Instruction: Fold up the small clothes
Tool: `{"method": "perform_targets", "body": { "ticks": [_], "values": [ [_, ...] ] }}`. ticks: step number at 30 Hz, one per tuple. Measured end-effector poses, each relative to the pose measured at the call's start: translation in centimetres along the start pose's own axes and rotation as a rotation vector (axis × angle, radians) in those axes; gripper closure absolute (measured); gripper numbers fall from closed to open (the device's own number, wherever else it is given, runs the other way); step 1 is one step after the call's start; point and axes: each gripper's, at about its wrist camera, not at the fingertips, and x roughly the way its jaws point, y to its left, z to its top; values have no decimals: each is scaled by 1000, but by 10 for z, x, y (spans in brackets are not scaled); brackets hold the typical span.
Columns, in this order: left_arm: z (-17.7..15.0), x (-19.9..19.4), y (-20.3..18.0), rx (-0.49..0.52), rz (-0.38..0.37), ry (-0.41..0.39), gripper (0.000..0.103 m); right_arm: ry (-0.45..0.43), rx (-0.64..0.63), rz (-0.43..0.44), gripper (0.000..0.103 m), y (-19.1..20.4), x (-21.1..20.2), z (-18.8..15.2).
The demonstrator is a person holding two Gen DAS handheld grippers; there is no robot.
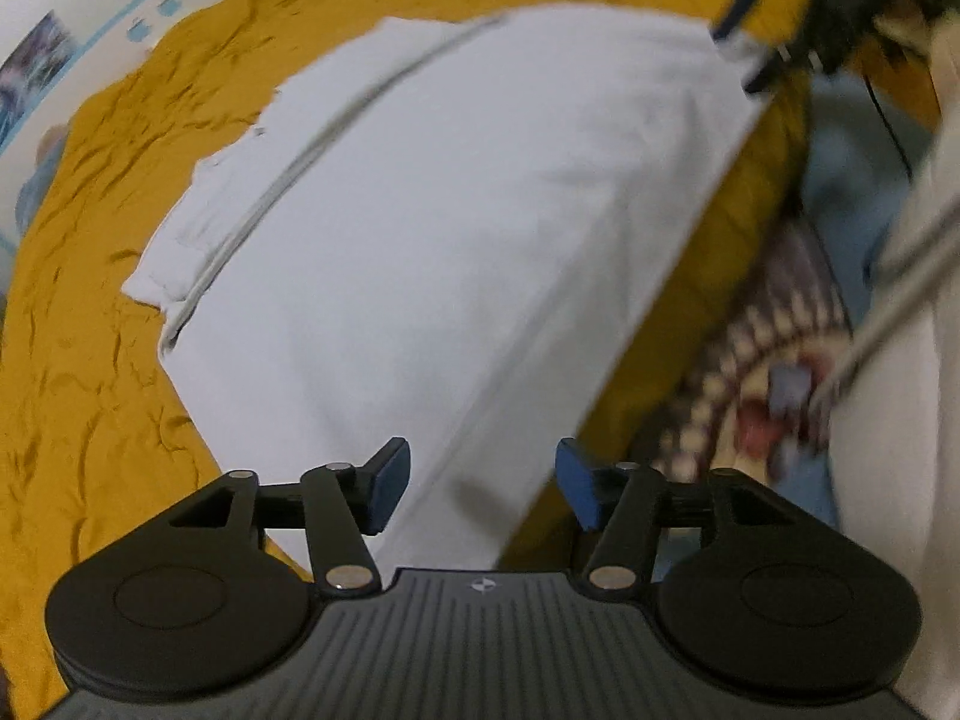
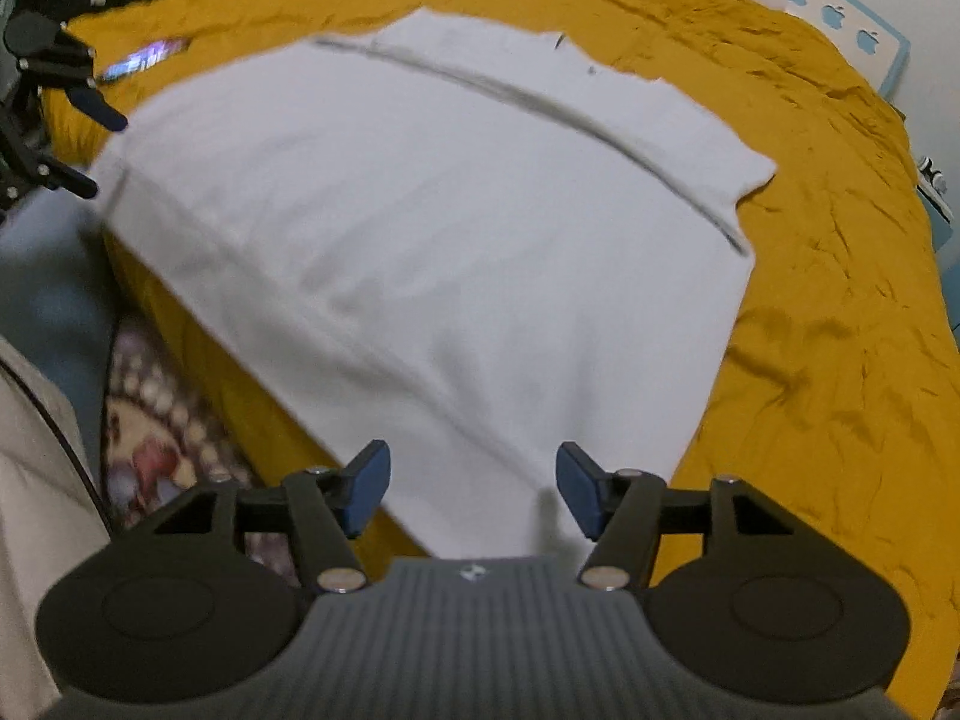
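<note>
A white garment (image 1: 450, 210) (image 2: 420, 210) lies spread flat on a mustard-yellow bedspread (image 1: 90, 360) (image 2: 840, 300); a thin grey seam line crosses its far side. My left gripper (image 1: 483, 483) hovers open above the garment's near edge, with nothing between its blue pads (image 1: 390, 480). My right gripper (image 2: 474, 492) is open too, above another near corner of the cloth, and holds nothing. Each gripper shows in the other's view at the garment's far corner: the right gripper (image 1: 744, 51) and the left gripper (image 2: 99, 150), both blurred.
The bed's edge falls off to a patterned rug (image 1: 768, 372) (image 2: 156, 420) on a blue floor. A person's pale clothing (image 1: 888, 450) (image 2: 30, 450) stands beside the bed. A shiny flat object (image 2: 147, 57) lies on the bedspread beyond the garment. A white and blue panel (image 2: 834, 15) borders the far side.
</note>
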Motion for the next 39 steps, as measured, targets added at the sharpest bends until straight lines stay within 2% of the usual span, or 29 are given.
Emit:
{"method": "perform_targets", "body": {
  "ticks": [6, 9, 15, 18, 20, 21, 23, 24, 26, 29, 35, 39],
  "values": [
    [-16, 24, -22, 56, 99, 71, 33, 18, -60, -20, 41, 7, 8, -14],
    [-22, 37, -35, 120, 165, 102, 33, 27, -102, -36, 40, 10, 14, -20],
    [-25, 65, -48, 202, 268, 120, 33, 50, -245, -81, 36, 24, 35, -30],
    [-26, 70, -49, 195, 300, 107, 42, 60, -314, -108, 36, 29, 44, -34],
    [-27, 68, -50, 193, 330, 100, 61, 61, -341, -122, 44, 31, 47, -35],
    [-27, 65, -48, 183, 322, 94, 64, 61, -355, -135, 48, 31, 47, -35],
    [-25, 58, -43, 145, 304, 80, 78, 58, -366, -153, 63, 30, 43, -35],
    [-25, 55, -40, 124, 291, 75, 81, 55, -358, -152, 67, 27, 40, -33],
    [-21, 46, -37, 86, 273, 62, 91, 47, -327, -136, 88, 23, 33, -31],
    [-18, 29, -34, 60, 280, 34, 94, 36, -307, -126, 103, 22, 21, -28],
    [-11, -13, -26, -11, 294, -43, 94, -61, -210, -148, 103, 14, -20, -16],
    [6, -37, -6, -41, 340, -101, 95, -135, -155, -181, 103, 6, -49, -1]
  ]
}}
